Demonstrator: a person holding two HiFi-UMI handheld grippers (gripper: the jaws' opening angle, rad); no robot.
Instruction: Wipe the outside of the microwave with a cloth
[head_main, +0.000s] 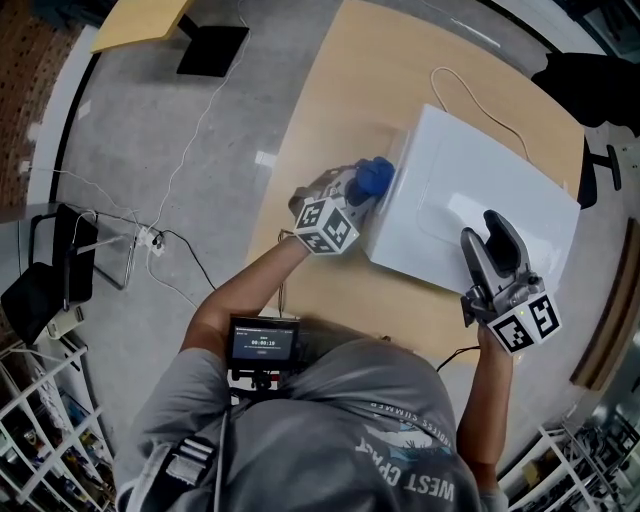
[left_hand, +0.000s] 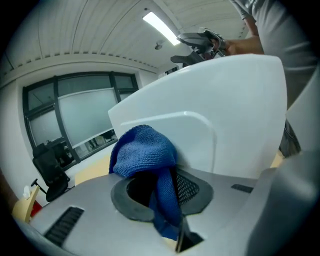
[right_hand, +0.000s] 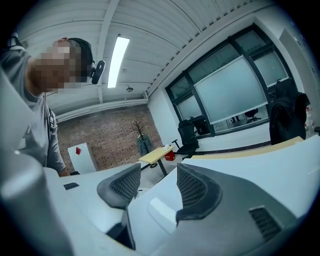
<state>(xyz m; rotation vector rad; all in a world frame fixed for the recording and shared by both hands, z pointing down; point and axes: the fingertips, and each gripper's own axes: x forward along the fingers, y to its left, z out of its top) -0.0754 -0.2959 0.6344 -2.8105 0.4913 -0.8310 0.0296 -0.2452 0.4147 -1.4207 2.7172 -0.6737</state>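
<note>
The white box-shaped microwave (head_main: 470, 160) lies on the light wooden counter (head_main: 340, 100), near the edge where the person stands. The left gripper (head_main: 365, 190) holds a blue knitted cloth (head_main: 376, 176) and brings it to the left side wall of the microwave, close to the front corner. I judge that wiping of this wall is the step in hand. In the left gripper view the jaws of this gripper (left_hand: 160, 192) are almost together and pinch a hanging fold of the cloth (left_hand: 142, 150). The rest is bunched in front of them, so the soft part meets the white wall (left_hand: 225, 110) and not the jaws.

The right gripper (head_main: 495, 225) rests on the top of the microwave. Its jaws (right_hand: 152, 187) stand moderately apart and hold nothing; only the white top (right_hand: 290, 165) shows between them. Probably it is placed there to keep the microwave from sliding while the other gripper wipes.

No brand can be read on the microwave. On the person's grey shirt (head_main: 400, 440) the word "WEST" is readable; the remaining print is perhaps "COAST", but it is unclear.
</note>
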